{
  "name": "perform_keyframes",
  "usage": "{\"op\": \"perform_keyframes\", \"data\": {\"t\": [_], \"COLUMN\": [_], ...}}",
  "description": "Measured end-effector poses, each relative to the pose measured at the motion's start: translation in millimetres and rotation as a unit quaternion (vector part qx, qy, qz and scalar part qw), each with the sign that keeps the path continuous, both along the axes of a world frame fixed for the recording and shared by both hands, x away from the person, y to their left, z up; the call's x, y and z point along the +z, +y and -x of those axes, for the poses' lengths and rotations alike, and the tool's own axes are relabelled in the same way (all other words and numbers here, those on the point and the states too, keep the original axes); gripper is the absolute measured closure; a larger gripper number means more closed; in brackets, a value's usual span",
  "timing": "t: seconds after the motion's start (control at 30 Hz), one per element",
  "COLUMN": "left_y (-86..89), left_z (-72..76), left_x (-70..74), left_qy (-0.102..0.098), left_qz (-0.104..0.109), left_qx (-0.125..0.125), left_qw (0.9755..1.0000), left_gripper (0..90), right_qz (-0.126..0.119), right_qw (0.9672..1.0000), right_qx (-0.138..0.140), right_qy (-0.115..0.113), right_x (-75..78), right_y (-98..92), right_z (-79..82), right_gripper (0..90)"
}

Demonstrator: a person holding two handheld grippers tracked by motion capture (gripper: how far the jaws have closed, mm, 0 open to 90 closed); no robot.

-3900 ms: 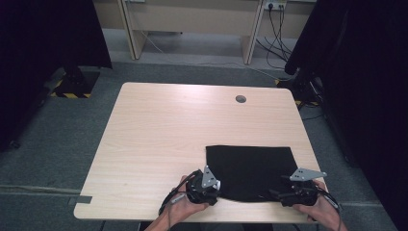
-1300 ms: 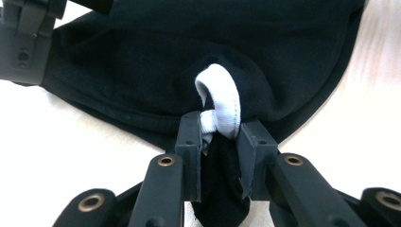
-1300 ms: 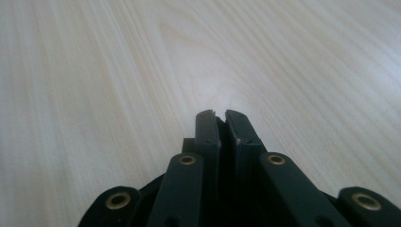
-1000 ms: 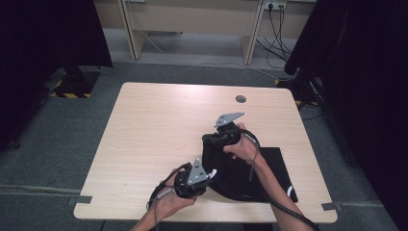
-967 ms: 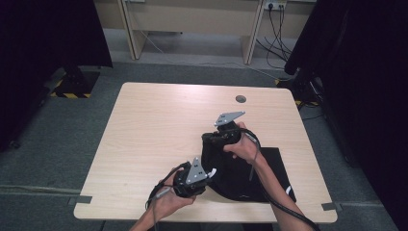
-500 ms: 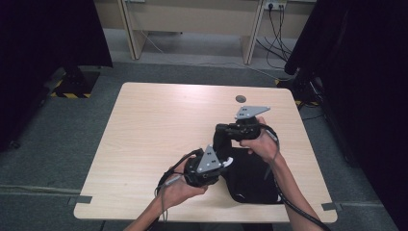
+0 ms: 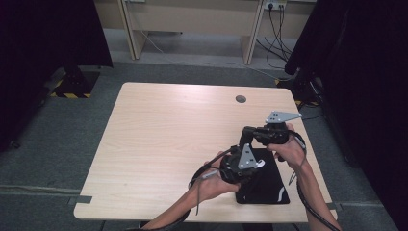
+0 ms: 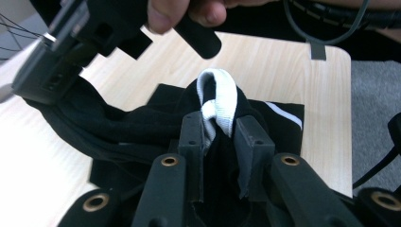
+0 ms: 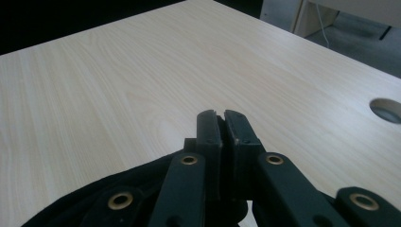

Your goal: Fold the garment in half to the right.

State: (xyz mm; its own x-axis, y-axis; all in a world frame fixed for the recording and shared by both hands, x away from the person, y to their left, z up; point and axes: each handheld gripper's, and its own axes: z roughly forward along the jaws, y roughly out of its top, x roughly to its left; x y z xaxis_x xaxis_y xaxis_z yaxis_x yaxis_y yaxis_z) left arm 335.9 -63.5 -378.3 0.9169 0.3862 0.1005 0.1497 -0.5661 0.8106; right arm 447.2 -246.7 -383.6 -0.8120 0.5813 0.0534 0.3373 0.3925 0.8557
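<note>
A black cloth (image 7: 267, 185) with a thin white stripe lies folded near the table's front right edge. Part of it is lifted off the wood. My left gripper (image 7: 249, 162) is shut on a bunched fold of the cloth (image 8: 118, 127), and a white band (image 8: 216, 94) sticks up between its fingers. My right gripper (image 7: 246, 133) is a little farther back and higher, shut on another black edge of the cloth (image 9: 94, 198), which sags between the two grippers. In the left gripper view the right gripper's body (image 8: 71, 42) shows at upper left with a hand on it.
The light wooden table (image 7: 168, 130) has a round cable hole (image 7: 240, 99) at the back right, seen also as the hole (image 9: 387, 109). Dark curtains stand at both sides, and desk legs and cables behind. A grey carpet surrounds the table.
Both hands have moved to the right with the cloth. The right gripper carried its edge back over towards the table's right side, and the left rose a little. The cloth's footprint has narrowed.
</note>
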Motion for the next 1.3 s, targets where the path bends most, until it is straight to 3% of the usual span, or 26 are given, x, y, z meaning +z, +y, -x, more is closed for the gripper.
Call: {"op": "perform_keyframes", "data": {"t": [0.2,0.37,0.47,0.57,0.73,0.83,1.0,1.1,1.2,1.23,1.3], "left_y": [-21.3,-34.3,-35.1,-26.1,0.9,13.8,12.7,6.5,4.2,4.7,7.0], "left_z": [-5.1,-9.2,-9.9,-8.9,-4.5,-3.7,-3.7,-3.4,-1.3,-0.3,1.0], "left_x": [-16.0,-26.3,-27.4,-19.4,-7.8,-16.3,-52.0,-69.5,-81.7,-85.9,-88.5], "left_qy": [0.010,0.025,0.035,0.044,0.044,0.043,0.061,0.071,0.072,0.071,0.077], "left_qz": [-0.020,-0.013,0.014,0.053,0.087,0.064,0.018,0.001,-0.025,-0.033,-0.028], "left_qx": [-0.002,-0.004,-0.007,-0.004,0.009,0.039,0.060,0.065,0.063,0.063,0.066], "left_qw": [0.9997,0.9996,0.9993,0.9976,0.9952,0.9962,0.9962,0.9953,0.9951,0.9950,0.9944], "left_gripper": [73.5,67.5,53.1,43.0,34.7,32.1,28.0,25.3,25.1,25.3,25.5], "right_qz": [0.013,0.023,0.033,0.035,0.054,0.070,0.101,0.123,0.159,0.162,0.166], "right_qw": [0.9996,0.9976,0.9962,0.9954,0.9920,0.9892,0.9821,0.9773,0.9726,0.9724,0.9733], "right_qx": [-0.018,-0.055,-0.072,-0.085,-0.112,-0.126,-0.147,-0.152,-0.138,-0.134,-0.119], "right_qy": [0.016,0.036,0.035,0.029,0.022,0.026,0.060,0.083,0.099,0.102,0.105], "right_x": [-19.3,-33.1,-33.3,-28.5,-19.7,-18.5,-27.7,-37.0,-46.8,-48.7,-53.8], "right_y": [-17.3,-31.5,-37.3,-41.2,-42.9,-42.7,-43.3,-43.6,-47.8,-49.9,-56.6], "right_z": [-1.7,-6.2,-5.4,-3.0,-0.8,-0.9,-4.5,-5.4,-7.2,-7.6,-9.3], "right_gripper": [83.3,67.9,58.4,51.0,43.0,39.4,35.4,36.9,57.1,66.6,79.7]}}
